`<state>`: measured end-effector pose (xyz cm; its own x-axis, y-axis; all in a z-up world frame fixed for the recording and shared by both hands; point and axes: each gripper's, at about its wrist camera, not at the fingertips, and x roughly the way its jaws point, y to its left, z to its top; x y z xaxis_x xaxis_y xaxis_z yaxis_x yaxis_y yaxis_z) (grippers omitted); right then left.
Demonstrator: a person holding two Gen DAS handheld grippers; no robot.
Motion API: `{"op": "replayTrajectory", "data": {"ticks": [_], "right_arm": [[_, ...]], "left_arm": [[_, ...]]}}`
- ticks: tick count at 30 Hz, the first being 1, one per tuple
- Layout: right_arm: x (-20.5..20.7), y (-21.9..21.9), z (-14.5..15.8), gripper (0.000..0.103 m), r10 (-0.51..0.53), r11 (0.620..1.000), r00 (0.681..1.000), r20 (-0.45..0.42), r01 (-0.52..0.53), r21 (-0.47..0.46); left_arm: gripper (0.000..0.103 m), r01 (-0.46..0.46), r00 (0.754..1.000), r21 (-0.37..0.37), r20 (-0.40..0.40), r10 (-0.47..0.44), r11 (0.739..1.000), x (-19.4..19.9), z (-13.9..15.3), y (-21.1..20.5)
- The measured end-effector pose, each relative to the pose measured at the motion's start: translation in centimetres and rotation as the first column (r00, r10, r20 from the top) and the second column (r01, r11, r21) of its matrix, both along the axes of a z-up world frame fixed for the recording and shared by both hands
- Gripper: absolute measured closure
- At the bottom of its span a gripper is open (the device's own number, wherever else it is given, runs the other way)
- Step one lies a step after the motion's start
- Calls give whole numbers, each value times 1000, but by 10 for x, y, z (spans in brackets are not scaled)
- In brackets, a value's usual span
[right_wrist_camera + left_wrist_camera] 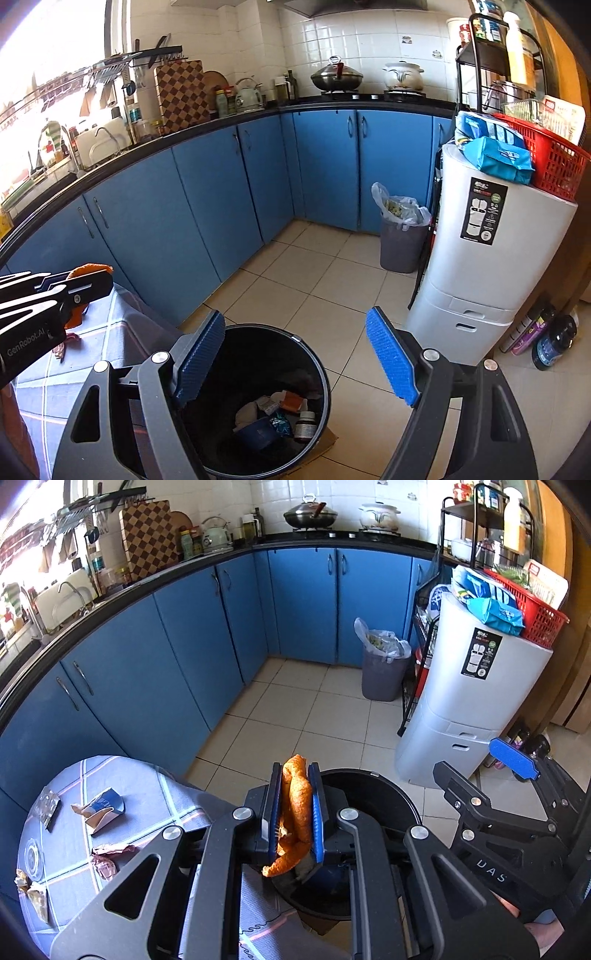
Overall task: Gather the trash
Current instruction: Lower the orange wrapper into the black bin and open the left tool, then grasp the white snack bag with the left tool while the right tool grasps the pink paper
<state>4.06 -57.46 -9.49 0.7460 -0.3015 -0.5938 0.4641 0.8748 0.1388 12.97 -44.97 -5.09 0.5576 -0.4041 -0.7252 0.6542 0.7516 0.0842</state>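
Observation:
My left gripper is shut on an orange peel and holds it over the near rim of the black trash bin. In the right wrist view the left gripper shows at the left edge with the orange peel poking out. My right gripper is open and empty above the black bin, which holds several pieces of trash. More scraps lie on the blue checked table: a torn blue carton, a crumpled pink wrapper, a silver packet.
Blue cabinets curve along the left and back. A grey bin with a plastic liner stands in the far corner. A white storage tower with a red basket stands right. Bottles stand on the tiled floor beside it.

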Motion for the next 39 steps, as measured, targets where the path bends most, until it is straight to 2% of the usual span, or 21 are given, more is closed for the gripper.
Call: {"op": "replayTrajectory", "data": {"ticks": [6,10,11,13,14,15,16,17,20,26,30,33,39], "right_arm": [[-5,-9,-4,26,-12,1000,1000,0,12,23],[-4,-9,-7,26,-12,1000,1000,-6,12,28],[-4,-8,-8,26,-11,1000,1000,-7,11,29],[-3,-6,-9,26,-8,1000,1000,-11,8,27],[-3,-6,-9,26,-7,1000,1000,-13,7,25],[-3,-5,-10,26,-7,1000,1000,-16,7,22],[-2,-5,-10,26,-6,1000,1000,-19,7,20],[-2,-4,-10,26,-6,1000,1000,-21,6,19],[-1,-3,-12,26,-6,1000,1000,-26,7,22],[6,9,-10,26,18,1000,999,-38,-17,20],[16,32,-4,26,57,998,997,-48,-58,-5],[26,57,2,26,98,995,994,-51,-99,-27],[55,113,10,26,198,977,978,-61,-202,-63]], "left_arm": [[87,1,1000,23,-22,0,1000,2,-4,-8],[87,7,996,63,-87,-1,998,11,-14,-12],[82,0,994,61,-107,6,998,14,-16,-11],[59,-25,989,32,-141,30,999,21,-19,-6],[15,-40,989,14,-145,41,999,23,-18,-3],[6,-53,989,-13,-136,50,999,23,-16,0],[5,-82,992,-56,-104,76,995,23,-13,7],[5,-93,993,-65,-80,88,994,22,-11,10],[4,-88,994,-18,-65,87,996,24,-13,10],[4,-99,994,-28,-45,98,995,23,-9,22],[4,-120,992,-47,-38,119,992,27,-3,41],[4,-149,989,-63,-27,148,987,30,3,68],[4,-245,969,-47,34,246,968,38,8,140]]}}
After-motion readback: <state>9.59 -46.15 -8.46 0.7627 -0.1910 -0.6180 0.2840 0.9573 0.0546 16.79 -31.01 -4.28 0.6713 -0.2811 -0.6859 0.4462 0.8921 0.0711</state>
